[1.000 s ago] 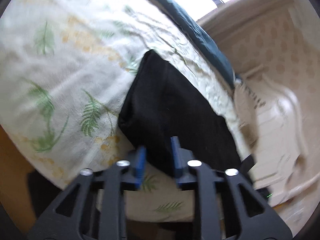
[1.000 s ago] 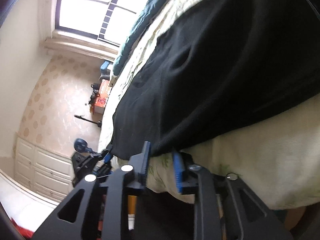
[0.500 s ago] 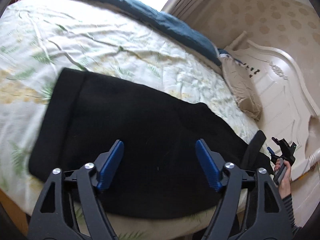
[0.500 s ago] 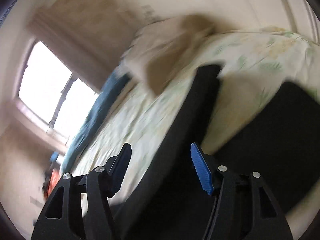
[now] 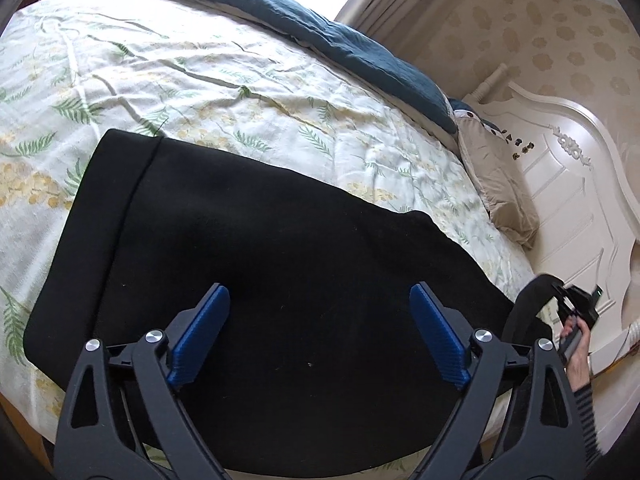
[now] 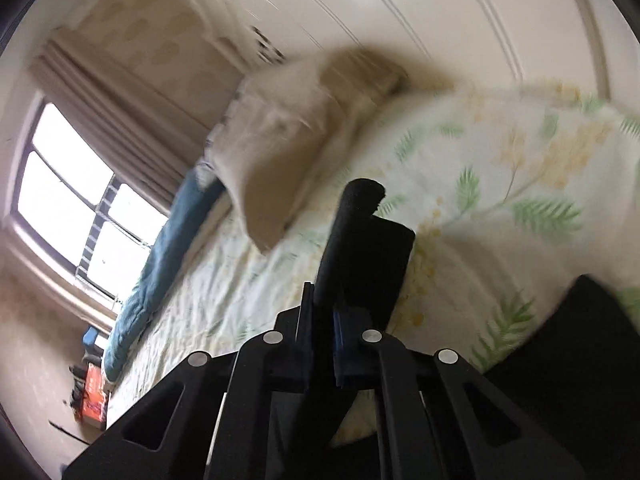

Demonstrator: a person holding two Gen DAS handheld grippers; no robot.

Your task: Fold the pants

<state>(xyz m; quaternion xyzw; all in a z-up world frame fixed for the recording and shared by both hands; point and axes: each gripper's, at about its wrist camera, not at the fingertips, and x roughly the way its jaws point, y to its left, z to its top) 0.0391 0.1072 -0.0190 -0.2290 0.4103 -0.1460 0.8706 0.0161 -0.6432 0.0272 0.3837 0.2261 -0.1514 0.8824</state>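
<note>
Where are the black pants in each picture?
Left wrist: black pants spread across the middle, below the opening left gripper.
Right wrist: a lifted end, centre, pinched in the right gripper; more at lower right.
Shared landmark: tan pillow.

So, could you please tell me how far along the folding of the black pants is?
Done: black fabric pants lie doubled lengthwise on the fern-print bedsheet. In hand: right gripper pinches the leg end; left gripper is opening, empty. Left: folding crosswise.
</note>
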